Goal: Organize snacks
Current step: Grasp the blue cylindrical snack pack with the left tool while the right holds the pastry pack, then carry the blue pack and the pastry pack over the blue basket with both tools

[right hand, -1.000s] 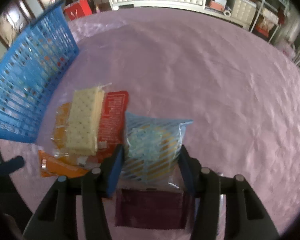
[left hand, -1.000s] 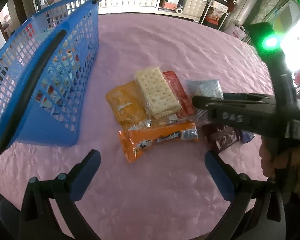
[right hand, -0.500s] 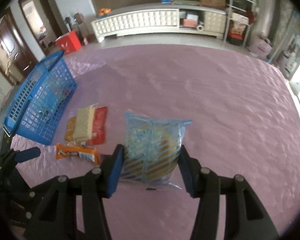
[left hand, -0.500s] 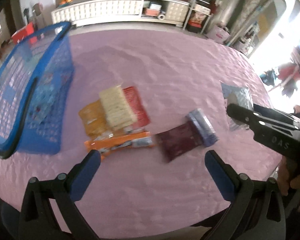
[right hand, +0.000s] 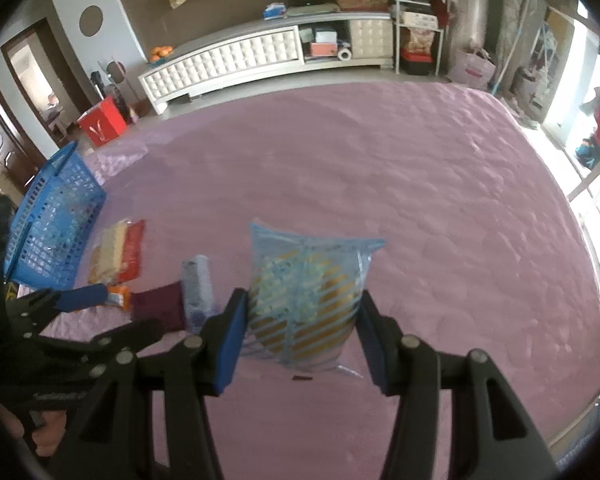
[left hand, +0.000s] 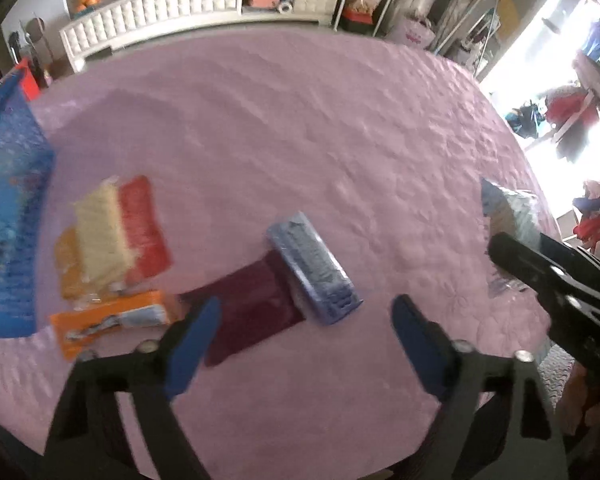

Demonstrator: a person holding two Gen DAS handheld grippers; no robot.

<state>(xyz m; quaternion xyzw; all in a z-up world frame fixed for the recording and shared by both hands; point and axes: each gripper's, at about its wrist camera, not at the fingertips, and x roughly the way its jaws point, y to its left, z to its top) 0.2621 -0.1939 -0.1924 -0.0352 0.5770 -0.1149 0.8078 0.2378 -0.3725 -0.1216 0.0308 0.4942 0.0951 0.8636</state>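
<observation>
Snacks mostly wait outside the basket: six packets counted, five on the pink cover. Right gripper pinches one, the striped bag, lifted clear. Left gripper, jaws just narrowing yet spread with nothing between, hovers above the purple pack (basket contents unclear).

Snack packets, basket on bedspread
</observation>
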